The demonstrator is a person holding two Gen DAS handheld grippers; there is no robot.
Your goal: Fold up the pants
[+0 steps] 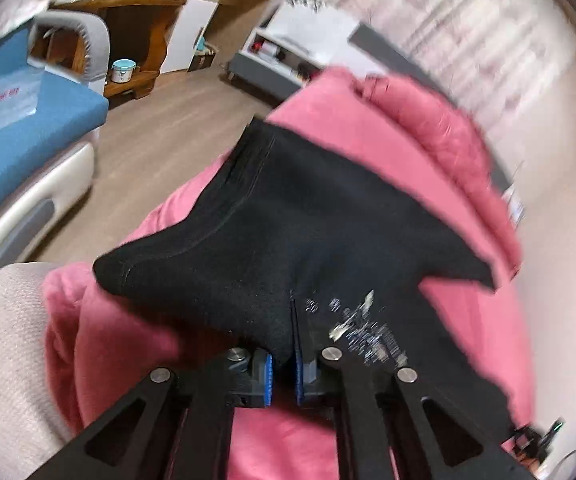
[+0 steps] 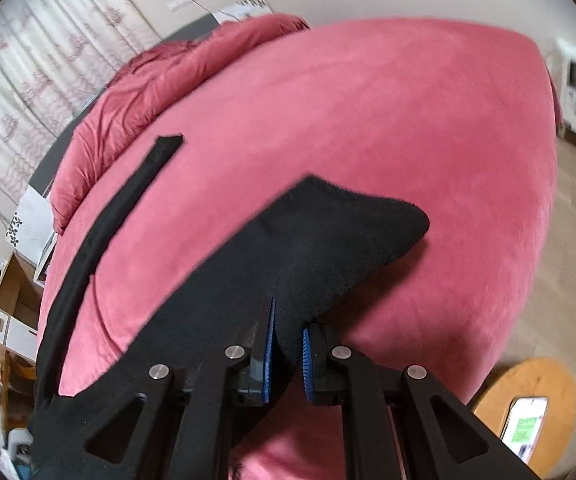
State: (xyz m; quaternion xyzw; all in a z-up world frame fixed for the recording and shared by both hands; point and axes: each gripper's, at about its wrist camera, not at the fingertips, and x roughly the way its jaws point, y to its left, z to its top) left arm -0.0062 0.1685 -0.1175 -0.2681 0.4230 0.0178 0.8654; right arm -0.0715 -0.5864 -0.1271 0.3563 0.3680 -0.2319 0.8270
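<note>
At the bottom centre of the left wrist view, your left gripper [image 1: 281, 376] has its blue pads [image 1: 267, 376] pinched nearly together on a fold of the black pants [image 1: 288, 220], which fan out above it over the pink bedcover [image 1: 368, 120]. Your tool is angled steeply downward toward the bed. At the bottom centre of the right wrist view, your right gripper [image 2: 288, 360] is likewise clamped on the black pants [image 2: 328, 240], fabric bunched between its pads [image 2: 268, 356], also pitched down. A narrow black strip, probably a trouser leg edge, runs up the left of that frame; blur prevents certainty. A phone [image 2: 526, 428] lies on a round wooden stool [image 2: 548, 384], lower right.
</note>
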